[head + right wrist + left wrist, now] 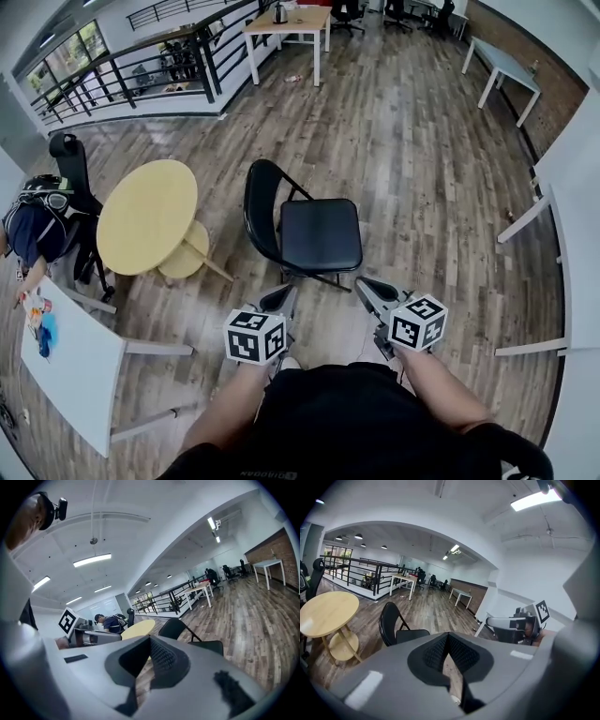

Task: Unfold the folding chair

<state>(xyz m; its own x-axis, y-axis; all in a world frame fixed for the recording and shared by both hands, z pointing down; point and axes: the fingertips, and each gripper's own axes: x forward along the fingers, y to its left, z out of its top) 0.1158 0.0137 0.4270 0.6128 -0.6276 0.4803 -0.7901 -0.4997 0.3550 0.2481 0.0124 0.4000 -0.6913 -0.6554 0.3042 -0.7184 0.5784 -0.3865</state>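
Black chair (321, 234) appears unfolded, seat down. Empty left claw (281, 298) and right claw (368, 287) pressed together; a stray knock could refold it.

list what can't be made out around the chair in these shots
- folding chair: head view, the seat hides the frame beneath it.
- Same chair, left gripper view: the body of the left gripper cuts off its legs.
- small colourful items on the white table: head view, too small to name.
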